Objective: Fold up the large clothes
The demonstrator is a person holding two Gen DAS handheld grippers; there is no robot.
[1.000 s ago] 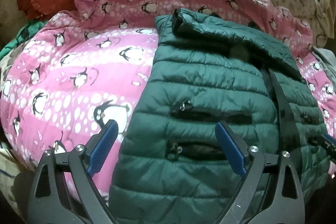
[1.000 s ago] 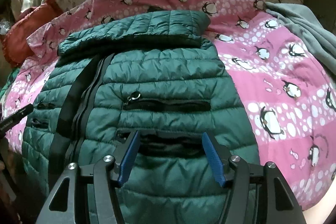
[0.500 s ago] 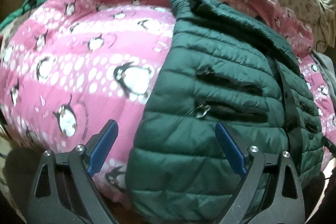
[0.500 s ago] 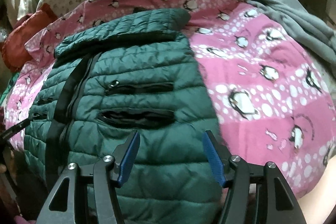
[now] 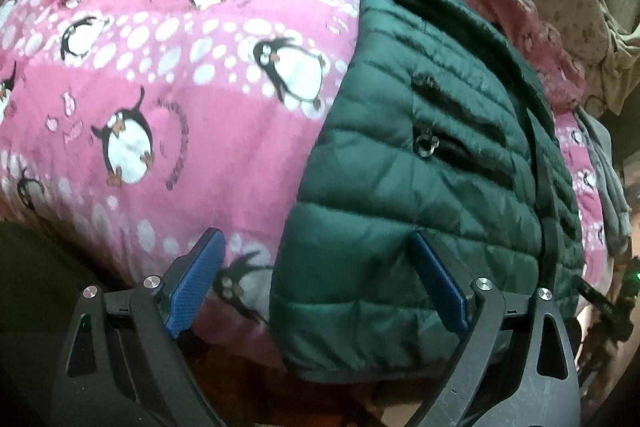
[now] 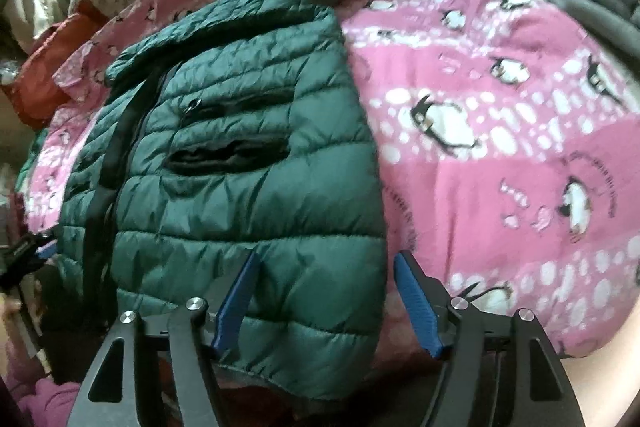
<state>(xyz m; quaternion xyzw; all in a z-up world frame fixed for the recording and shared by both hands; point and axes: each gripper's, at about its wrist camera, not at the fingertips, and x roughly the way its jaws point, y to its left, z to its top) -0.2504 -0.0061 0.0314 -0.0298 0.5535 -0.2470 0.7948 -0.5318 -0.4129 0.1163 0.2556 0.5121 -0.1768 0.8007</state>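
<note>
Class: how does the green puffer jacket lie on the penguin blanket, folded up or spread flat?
Spread flat: the green puffer jacket lies front up on the penguin blanket, zipper and both pocket rows showing, hem unfolded.

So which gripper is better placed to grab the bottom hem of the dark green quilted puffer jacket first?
Right, by a little. The right gripper straddles the dark green quilted puffer jacket's hem corner, jaws opening. The left gripper is open, half over the pink penguin-print blanket.

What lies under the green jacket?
The pink penguin blanket shows around the jacket and runs beneath it. Whatever else is under the jacket is covered.
</note>
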